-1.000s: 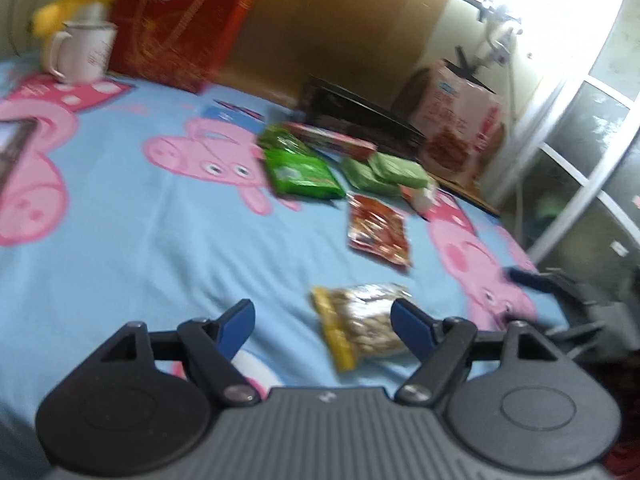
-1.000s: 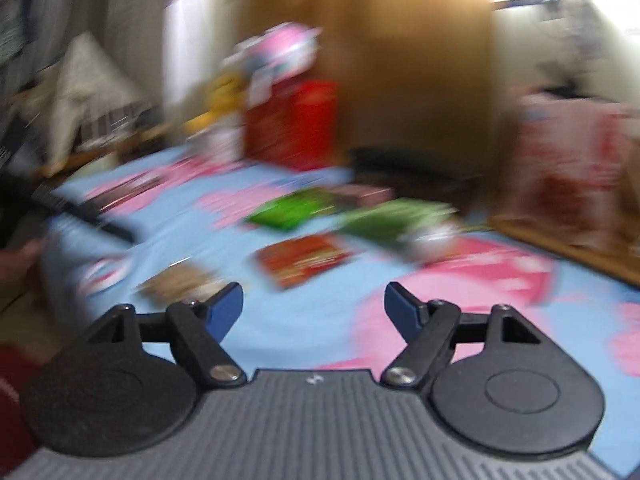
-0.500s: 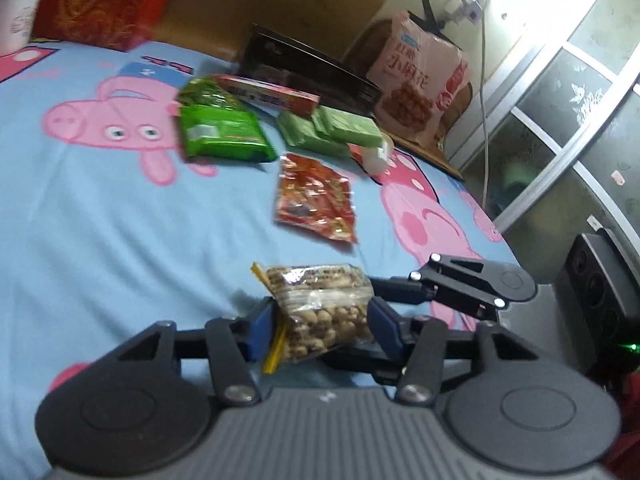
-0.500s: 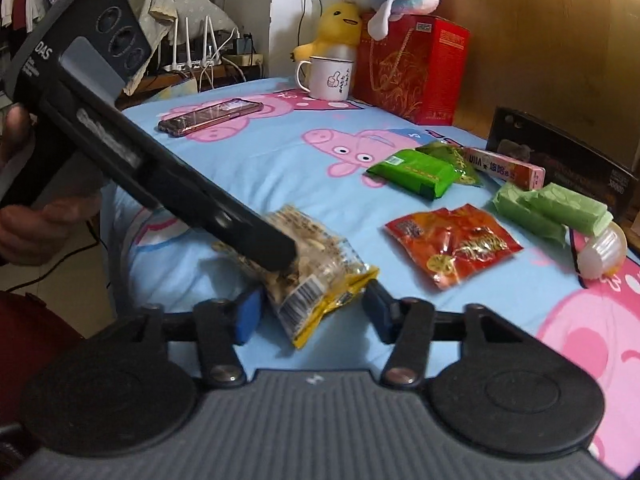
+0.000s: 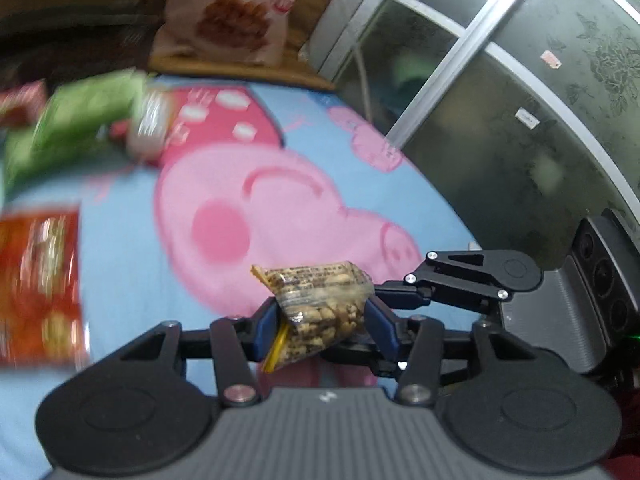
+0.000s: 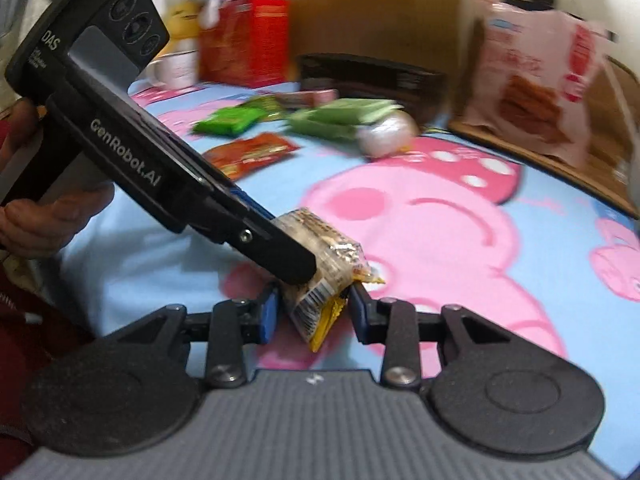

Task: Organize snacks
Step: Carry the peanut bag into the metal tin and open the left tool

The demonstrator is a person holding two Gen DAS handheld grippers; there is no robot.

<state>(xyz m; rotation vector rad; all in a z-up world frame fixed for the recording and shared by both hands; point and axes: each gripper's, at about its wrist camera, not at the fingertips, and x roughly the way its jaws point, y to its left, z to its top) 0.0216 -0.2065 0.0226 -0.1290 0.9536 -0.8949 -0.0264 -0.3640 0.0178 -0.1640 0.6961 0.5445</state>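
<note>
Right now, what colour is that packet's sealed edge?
Yellow, on the peanut packet; clearest in the right wrist view.

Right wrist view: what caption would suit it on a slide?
Two hand-held grippers, left and right, both clamp one bag of nuts above a pig-print blue sheet.

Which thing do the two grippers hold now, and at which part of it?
Both hold the same peanut bag. The left gripper is shut on its body; the right gripper, whose jaws have just been closing, pinches its yellow-edged end.
</note>
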